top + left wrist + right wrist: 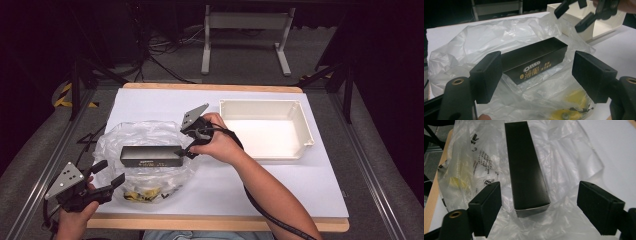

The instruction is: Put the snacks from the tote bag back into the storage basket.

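1. My left tongs [107,186] hang at the near left corner of the table [280,195], jaws spread wide and holding nothing; in the left gripper view their flat black pads frame the box from a distance without touching it.

2. Beneath and just beyond them lies a crumpled clear plastic bag [145,135], glossy and wrinkled, with yellow and black print showing through its near edge. I cannot read the black lettering on its film in the right gripper view.

3. The long black box [150,156] rests on top of the bag, left of the table's centre, lying flat. It is a slim rectangular carton with a matte dark finish and sharp edges. The left gripper view shows gold lettering on its side: an oval logo and a row of characters, too blurred for me to make out.

4. My right tongs [186,149] are at the box's right end, jaws partly open. In the right gripper view the end of the box [527,170] sits between the two pads with clear gaps on both sides, so nothing is gripped.

5. Farther right stands a white plastic tray [305,135], rectangular, smooth, with raised walls and a lip.

6. The table top is covered in white sheet, with a pale wood edge.
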Demonstrator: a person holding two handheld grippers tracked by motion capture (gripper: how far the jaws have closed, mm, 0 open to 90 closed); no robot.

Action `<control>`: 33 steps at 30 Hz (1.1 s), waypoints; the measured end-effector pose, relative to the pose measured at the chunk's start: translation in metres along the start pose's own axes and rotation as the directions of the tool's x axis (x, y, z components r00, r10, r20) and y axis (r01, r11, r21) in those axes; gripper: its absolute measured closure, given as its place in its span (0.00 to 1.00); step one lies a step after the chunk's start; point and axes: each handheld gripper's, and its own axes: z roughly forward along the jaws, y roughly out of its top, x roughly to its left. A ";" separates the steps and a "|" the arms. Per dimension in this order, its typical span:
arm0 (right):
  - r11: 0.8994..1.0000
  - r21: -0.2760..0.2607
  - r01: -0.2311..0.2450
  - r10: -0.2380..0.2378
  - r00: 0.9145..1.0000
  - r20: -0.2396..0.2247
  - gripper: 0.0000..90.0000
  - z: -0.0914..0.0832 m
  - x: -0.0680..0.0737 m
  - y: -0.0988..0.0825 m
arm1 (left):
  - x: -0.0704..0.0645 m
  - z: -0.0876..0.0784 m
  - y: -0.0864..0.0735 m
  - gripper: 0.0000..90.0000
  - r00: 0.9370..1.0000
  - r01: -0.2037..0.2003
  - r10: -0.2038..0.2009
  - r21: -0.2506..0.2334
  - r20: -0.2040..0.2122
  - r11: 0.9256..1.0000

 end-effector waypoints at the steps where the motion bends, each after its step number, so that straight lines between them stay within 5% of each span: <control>1: 1.000 -0.010 0.003 -0.003 1.000 -0.012 0.22 0.004 0.000 -0.002 | 0.000 0.000 0.000 0.28 1.000 0.001 -0.001 0.000 -0.004 1.000; 11: 1.000 -0.015 0.018 -0.019 0.999 -0.047 0.26 0.027 0.001 -0.009 | 0.001 0.000 -0.001 0.28 1.000 0.004 -0.004 -0.004 -0.008 1.000; 33: 0.998 0.065 0.019 -0.014 0.997 -0.078 0.25 0.058 -0.001 -0.014 | 0.001 0.003 -0.002 0.27 1.000 0.005 -0.005 0.005 -0.004 1.000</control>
